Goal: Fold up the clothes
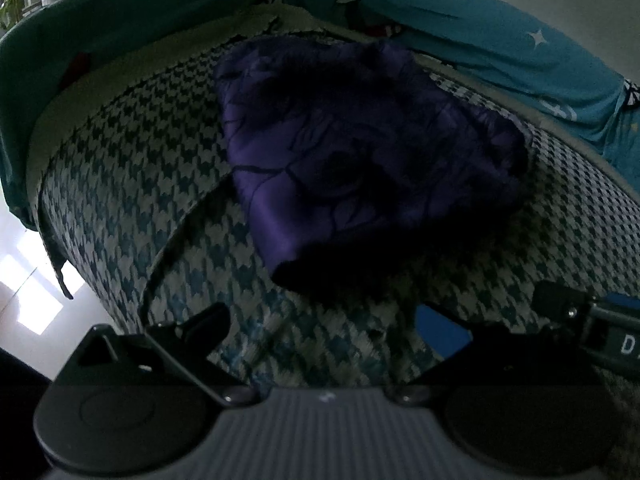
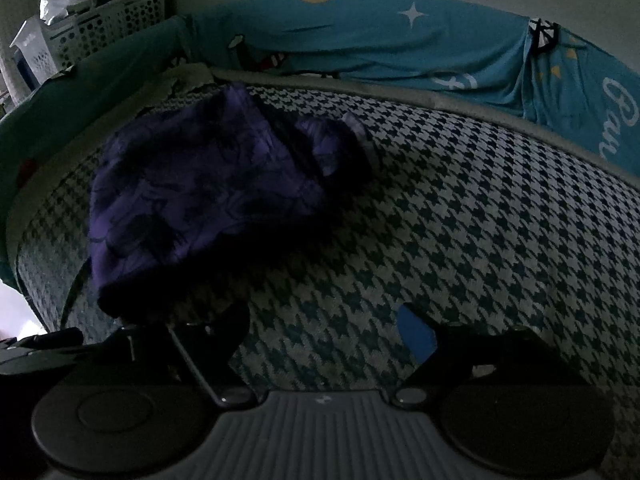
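Folded purple patterned cloth garment (image 1: 360, 160) lying on houndstooth-checked woven bed cover (image 1: 132, 184), just ahead of left gripper (image 1: 324, 320) fingers, spread wide, empty. Ahead-left of right gripper (image 2: 324, 328) fingers, also wide, gripping nothing.

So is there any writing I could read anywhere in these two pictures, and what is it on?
"D": white letter on the dark device at the right edge of the left view; the rest is cut off.
"Pau": white cursive on the teal fabric at the right of the right view; the first letter is uncertain and the word runs out of frame.
The white star and other prints on that fabric are pictures, not words.
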The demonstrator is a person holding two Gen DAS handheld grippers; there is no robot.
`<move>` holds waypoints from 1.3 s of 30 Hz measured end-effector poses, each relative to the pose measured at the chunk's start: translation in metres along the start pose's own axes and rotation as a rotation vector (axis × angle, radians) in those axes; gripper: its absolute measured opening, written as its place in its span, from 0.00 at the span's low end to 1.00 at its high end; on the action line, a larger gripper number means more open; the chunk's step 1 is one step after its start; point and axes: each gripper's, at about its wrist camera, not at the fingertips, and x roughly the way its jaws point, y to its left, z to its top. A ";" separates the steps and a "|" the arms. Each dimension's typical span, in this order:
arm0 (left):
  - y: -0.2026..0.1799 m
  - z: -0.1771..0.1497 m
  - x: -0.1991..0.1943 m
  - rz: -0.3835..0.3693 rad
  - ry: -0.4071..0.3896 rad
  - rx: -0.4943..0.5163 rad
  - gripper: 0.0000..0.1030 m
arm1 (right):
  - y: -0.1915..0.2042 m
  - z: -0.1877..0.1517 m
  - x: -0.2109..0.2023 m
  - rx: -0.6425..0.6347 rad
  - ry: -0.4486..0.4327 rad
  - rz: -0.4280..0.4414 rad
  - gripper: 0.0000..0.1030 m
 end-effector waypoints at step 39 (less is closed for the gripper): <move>-0.002 -0.002 0.019 0.047 0.057 -0.002 1.00 | -0.004 0.003 0.019 0.000 0.070 -0.055 0.80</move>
